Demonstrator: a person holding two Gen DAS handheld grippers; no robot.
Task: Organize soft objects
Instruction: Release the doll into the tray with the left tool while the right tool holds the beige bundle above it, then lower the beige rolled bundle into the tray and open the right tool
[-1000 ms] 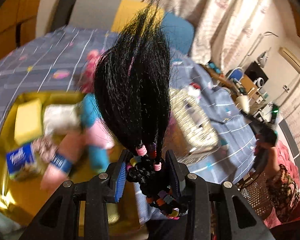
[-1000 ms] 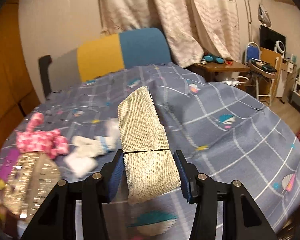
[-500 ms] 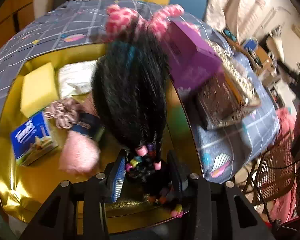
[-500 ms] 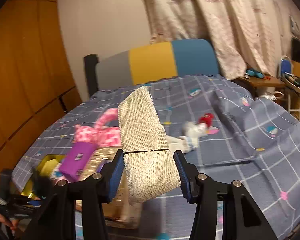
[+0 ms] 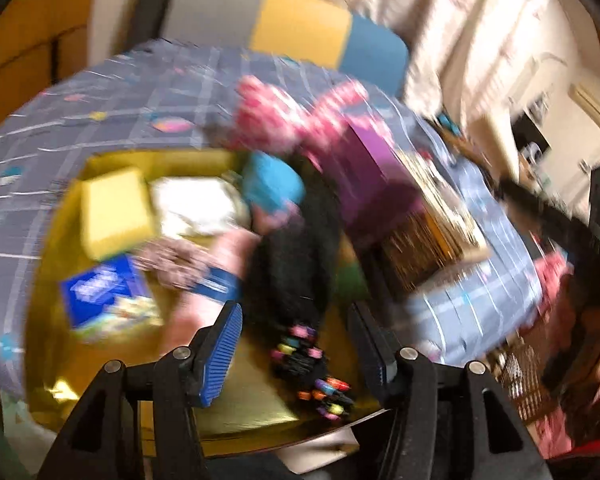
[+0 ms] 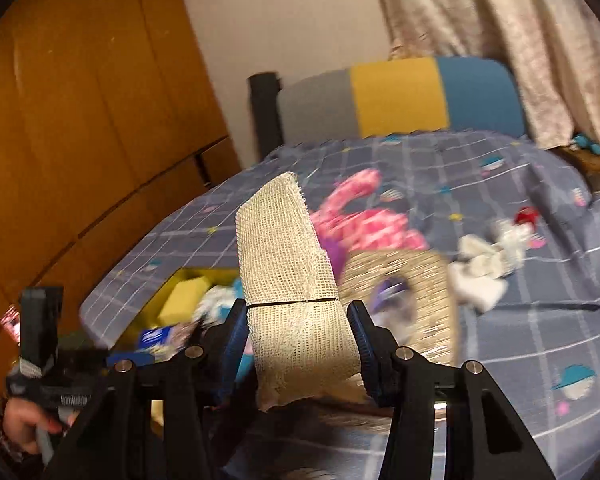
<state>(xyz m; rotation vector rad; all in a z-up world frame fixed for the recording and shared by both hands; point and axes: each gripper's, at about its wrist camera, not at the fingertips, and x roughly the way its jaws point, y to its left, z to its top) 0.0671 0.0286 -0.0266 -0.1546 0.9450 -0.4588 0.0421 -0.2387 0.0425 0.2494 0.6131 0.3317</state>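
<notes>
Left tongs [image 5: 296,344]: blue pads stand wide apart, nothing clamped. The black hair bundle [image 5: 296,264], beaded at its near end, lies between the fingers but appears free of both pads; the frame is motion-blurred, so we cannot rule out a light touch. The bundle rests in the gold tray [image 5: 244,404], alongside a yellow sponge [image 5: 114,210], a white cloth [image 5: 194,206], a blue tissue pack [image 5: 108,298] and a pink-and-teal soft item we cannot identify further.

Right tongs [image 6: 298,338]: closed firmly on the gauze roll [image 6: 296,284], which stands upright between the pads with a thin black band around its middle. It is held above the bed [image 6: 520,340], to the right of the tray [image 6: 168,288].

Other soft things lie on the bed outside the tray: a pink patterned plush [image 6: 364,220] and white socks [image 6: 482,268]. A woven basket [image 6: 412,288] and a purple box [image 5: 376,184] sit just beside the tray.

Step in hand, as we judge it: the hair bundle has been deposited and the left tongs are free; the gauze roll is next for placement.

Next move calls for: carrying the roll leftward over the tray, lowering it onto a bare patch near the front edge, then opening the pads. We would clear the left tongs first, since both tools converge on the same corner. The gauze is compressible; a low release should keep it from rolling.
</notes>
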